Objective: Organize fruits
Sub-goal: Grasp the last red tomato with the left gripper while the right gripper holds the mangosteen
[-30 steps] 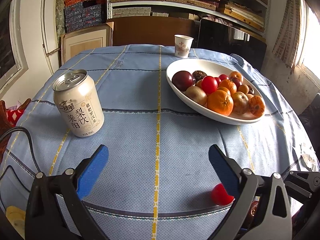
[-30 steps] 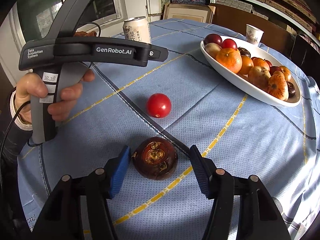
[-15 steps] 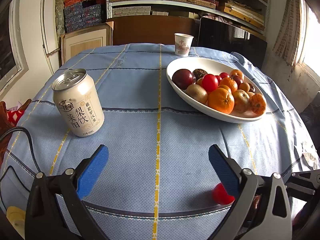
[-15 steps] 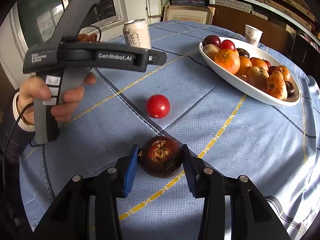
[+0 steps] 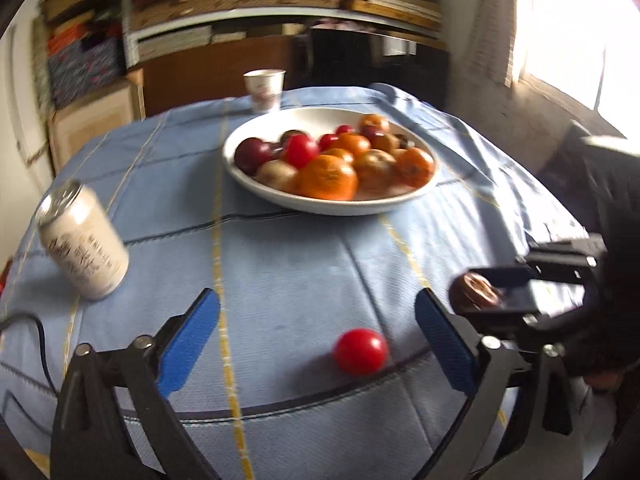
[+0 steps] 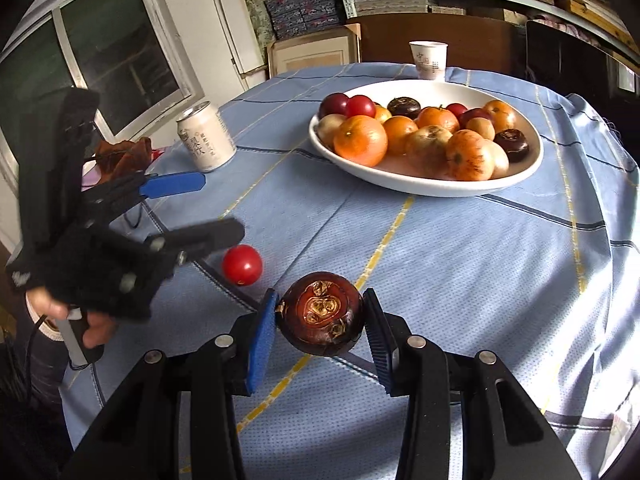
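Note:
A dark brown mangosteen (image 6: 320, 320) is pinched between the blue pads of my right gripper (image 6: 320, 332), lifted just off the blue cloth. The left wrist view shows the same mangosteen (image 5: 476, 294) at far right in the right gripper (image 5: 486, 300). A small red tomato (image 5: 360, 350) lies on the cloth between the wide-spread fingers of my left gripper (image 5: 320, 340), nearer the right one; its jaws are closing and touch nothing. That tomato (image 6: 242, 266) also lies left of the mangosteen. The white oval bowl (image 6: 424, 186) holds several oranges, tomatoes and dark fruits.
A pale drink can (image 5: 82, 242) stands at the left of the table (image 5: 280, 264). A paper cup (image 6: 428, 60) sits behind the bowl. A person's hand (image 6: 80, 320) grips the left tool's handle. Shelves and boxes line the back wall.
My right gripper shut on the mangosteen and raised it slightly. My left gripper swung right, so the tomato now lies between its fingers. Both views rolled.

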Tool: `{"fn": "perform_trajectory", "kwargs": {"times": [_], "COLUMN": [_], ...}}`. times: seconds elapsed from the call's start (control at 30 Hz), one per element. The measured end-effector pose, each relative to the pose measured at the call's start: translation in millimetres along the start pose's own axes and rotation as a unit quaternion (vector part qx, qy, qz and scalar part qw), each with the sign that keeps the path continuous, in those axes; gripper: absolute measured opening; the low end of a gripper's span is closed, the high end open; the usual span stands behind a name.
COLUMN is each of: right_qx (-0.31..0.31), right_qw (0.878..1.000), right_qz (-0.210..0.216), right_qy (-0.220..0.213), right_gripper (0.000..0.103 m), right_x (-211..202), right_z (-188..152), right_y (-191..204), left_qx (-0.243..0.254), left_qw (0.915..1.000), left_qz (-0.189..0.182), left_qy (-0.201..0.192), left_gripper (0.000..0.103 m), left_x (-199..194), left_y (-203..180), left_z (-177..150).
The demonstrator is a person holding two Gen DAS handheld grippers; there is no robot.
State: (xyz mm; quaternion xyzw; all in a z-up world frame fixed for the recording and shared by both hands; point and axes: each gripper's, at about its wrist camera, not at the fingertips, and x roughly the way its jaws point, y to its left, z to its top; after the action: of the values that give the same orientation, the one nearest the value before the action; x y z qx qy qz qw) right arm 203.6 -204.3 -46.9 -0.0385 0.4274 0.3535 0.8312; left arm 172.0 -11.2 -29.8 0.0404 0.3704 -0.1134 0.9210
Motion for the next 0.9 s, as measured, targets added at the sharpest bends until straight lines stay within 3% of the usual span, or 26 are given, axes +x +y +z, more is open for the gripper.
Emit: {"fn": "perform_trajectory", "kwargs": {"times": [0.13, 0.17, 0.43, 0.7, 0.9], "right_qx": [-0.003, -0.003, -0.005, -0.006, -0.006], "right_qw": [1.0, 1.0, 1.0, 1.0, 1.0], "right_qz": [-0.002, -0.003, -0.005, -0.005, -0.005], "right_qy": [0.002, 0.003, 0.009, 0.011, 0.013], "right_gripper": [0.043, 0.043, 0.043, 0.043, 0.043], "right_x": [1, 2, 4, 5, 6], "right_z": [0, 0, -1, 0, 0], "right_y": [-1, -1, 0, 0, 0], "left_qx": [0.04, 0.044, 0.041, 0.04, 0.047], "left_qw": [0.9989, 0.9986, 0.9968, 0.9957, 0.9941], "left_qz": [-0.015, -0.018, -0.03, -0.033, -0.039], "left_qy": [0.017, 0.022, 0.061, 0.077, 0.09], "left_gripper": [0.07, 0.07, 0.046, 0.046, 0.035], "left_x": [4, 6, 19, 24, 29], "left_y": [-17, -19, -21, -19, -21], "left_z": [-4, -5, -10, -12, -14]}}
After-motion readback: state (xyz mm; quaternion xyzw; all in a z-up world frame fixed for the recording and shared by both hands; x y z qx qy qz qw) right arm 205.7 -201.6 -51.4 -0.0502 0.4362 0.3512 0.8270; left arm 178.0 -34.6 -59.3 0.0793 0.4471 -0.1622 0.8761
